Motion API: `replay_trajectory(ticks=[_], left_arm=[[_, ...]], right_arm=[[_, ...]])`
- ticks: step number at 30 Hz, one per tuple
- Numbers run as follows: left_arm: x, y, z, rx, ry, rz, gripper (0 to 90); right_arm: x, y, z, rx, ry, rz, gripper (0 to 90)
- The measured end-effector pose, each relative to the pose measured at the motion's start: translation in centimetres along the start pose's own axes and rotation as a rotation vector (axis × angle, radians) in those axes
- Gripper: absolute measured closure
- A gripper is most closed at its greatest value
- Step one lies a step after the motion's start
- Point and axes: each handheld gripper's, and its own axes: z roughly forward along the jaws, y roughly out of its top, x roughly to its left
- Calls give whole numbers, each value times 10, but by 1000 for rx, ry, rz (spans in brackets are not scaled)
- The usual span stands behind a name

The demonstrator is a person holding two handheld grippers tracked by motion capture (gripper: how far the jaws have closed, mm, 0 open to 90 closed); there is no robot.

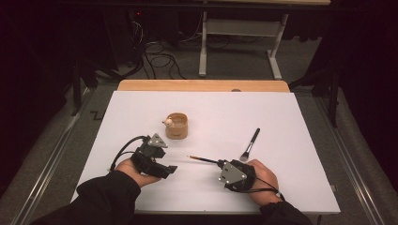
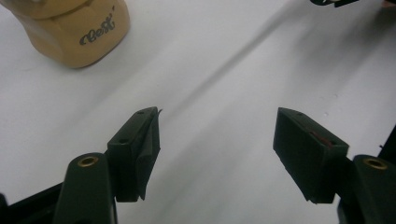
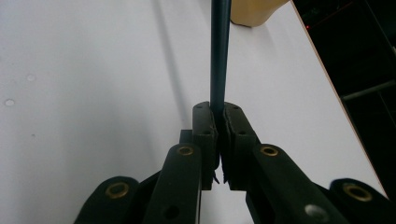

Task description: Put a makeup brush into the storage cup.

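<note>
Right tool (image 3: pixel 219 116) clamps thin dark brush (image 3: pixel 219 51), tip cut off up top; left tool (image 2: pixel 217 140) spread wide, nothing btwn.

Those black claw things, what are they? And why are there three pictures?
They are grabbing tools, one in each of a person's hands. The high view looks down on a white table. The other two pictures come from small cameras riding on the tools. The left gripper has its jaws wide apart and holds nothing; you can see the gap in the left gripper view. The right gripper is squeezed shut on a thin dark brush, which sticks out toward a little tan cup. A second brush, with a fluffy tip, lies on the table beside the right hand.
</note>
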Motion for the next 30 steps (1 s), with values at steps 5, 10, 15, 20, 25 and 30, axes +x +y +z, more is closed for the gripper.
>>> replay_trajectory(ticks=[5, 10, 15, 20, 25, 30], left_arm=[[2, -7, 6, -27, 4, -8, 290], [6, -11, 8, -64, 21, -17, 278], [9, -12, 11, -135, 38, -57, 235], [10, -13, 17, -203, 73, -63, 215], [13, -17, 21, -270, 84, -80, 215], [12, -24, 26, -324, 97, -80, 234]], right_arm=[[-1, -1, 1, 2, -1, 11, 866], [-2, -3, 1, 2, -1, 20, 866], [-4, -4, 2, 3, -3, 54, 866], [-7, -6, 1, -5, 2, 102, 865], [-9, -8, 1, -16, 8, 142, 865], [-10, -9, 2, -16, 14, 173, 865]])
